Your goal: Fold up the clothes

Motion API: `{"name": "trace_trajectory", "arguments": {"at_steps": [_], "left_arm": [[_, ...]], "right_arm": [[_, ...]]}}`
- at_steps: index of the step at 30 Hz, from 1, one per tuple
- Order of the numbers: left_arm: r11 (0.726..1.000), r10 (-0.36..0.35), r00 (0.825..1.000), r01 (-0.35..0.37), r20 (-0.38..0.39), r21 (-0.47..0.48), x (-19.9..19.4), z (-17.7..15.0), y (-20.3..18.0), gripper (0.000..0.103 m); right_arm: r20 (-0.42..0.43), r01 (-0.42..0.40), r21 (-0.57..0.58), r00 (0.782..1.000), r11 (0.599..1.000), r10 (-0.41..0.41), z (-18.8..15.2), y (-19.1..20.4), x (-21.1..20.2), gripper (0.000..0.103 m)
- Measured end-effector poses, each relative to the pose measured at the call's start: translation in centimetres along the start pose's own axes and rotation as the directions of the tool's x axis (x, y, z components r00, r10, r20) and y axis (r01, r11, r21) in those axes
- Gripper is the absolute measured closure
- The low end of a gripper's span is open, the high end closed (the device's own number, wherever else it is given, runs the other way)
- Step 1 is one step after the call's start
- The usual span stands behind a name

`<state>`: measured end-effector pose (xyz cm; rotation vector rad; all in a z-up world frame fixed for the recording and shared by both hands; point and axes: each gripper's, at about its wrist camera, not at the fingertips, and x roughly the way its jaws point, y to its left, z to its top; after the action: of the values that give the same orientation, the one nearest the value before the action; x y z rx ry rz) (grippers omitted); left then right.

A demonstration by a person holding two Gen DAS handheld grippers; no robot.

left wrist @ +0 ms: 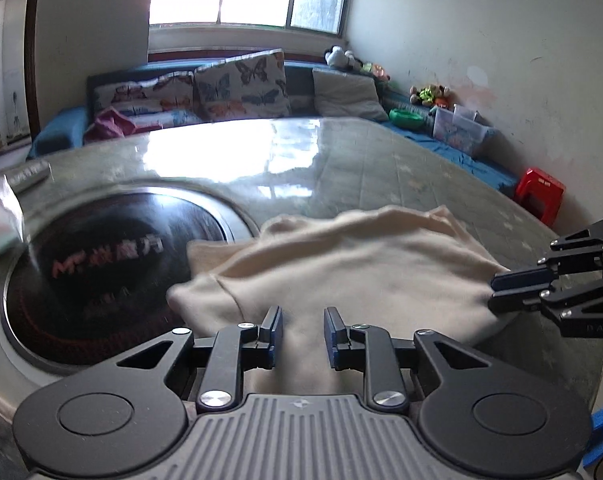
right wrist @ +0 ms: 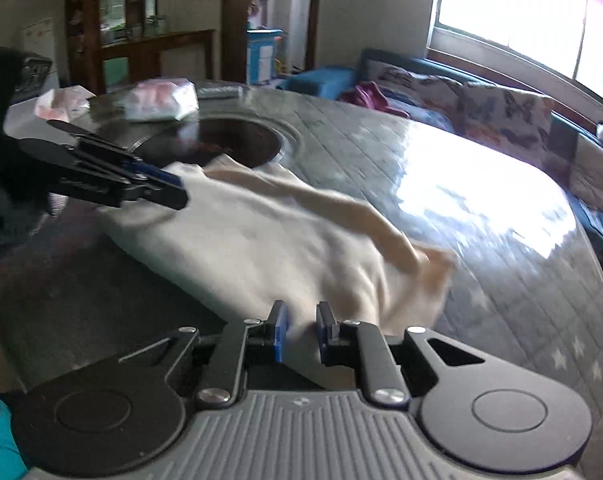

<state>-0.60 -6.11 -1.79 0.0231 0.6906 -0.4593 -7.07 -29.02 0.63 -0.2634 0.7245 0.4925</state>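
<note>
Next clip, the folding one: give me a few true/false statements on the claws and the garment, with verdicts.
1. The garment is cream-coloured. True.
2. Both claws have fabric between their fingers. True: left claw, right claw.
3. The garment lies on the blue sofa. False: it is on the round table.
4. The garment partly overlaps the dark inset disc. True.
5. The garment is folded into a neat square. False: it is rumpled.

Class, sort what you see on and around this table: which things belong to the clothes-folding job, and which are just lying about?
Belongs to the job:
cream garment
left gripper, gripping the garment's near edge
right gripper, gripping another edge

Just lying about:
tissue pack
remote control
butterfly cushions
red stool
</note>
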Motion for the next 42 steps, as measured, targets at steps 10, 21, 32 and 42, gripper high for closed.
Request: {"name": "trace_trajectory", "arguments": {"at_steps": [10, 21, 32, 42], "left_arm": [[0.999, -0.054, 0.998, 0.054, -0.020, 0.005, -0.1, -1.2, -2.5, 0.078], [0.997, -0.077, 0.997, 0.078, 0.018, -0.016, -1.4, 0.2, -2.0, 0.075], [0.998, -0.006, 1.000, 0.005, -0.014, -0.064, 0.1, 0.3, 0.4, 0.075], [0.998, 0.010, 1.000, -0.010, -0.007, -0.055, 1.2, 1.9, 0.5, 0.075]], "right_arm": [[-0.036, 0.021, 0.023, 0.999, 1.000, -0.020, -2.6, -1.8, -0.6, 0.089], [0.011, 0.010, 0.038, 1.000, 0.999, -0.011, -1.3, -2.7, -3.2, 0.089], [-0.005, 0.011, 0.113, 1.000, 0.994, -0.011, -0.4, -5.3, 1.1, 0.090], [0.019, 0.001, 0.059, 1.000, 0.998, -0.002, 4.5, -6.1, 4.0, 0.089]]}}
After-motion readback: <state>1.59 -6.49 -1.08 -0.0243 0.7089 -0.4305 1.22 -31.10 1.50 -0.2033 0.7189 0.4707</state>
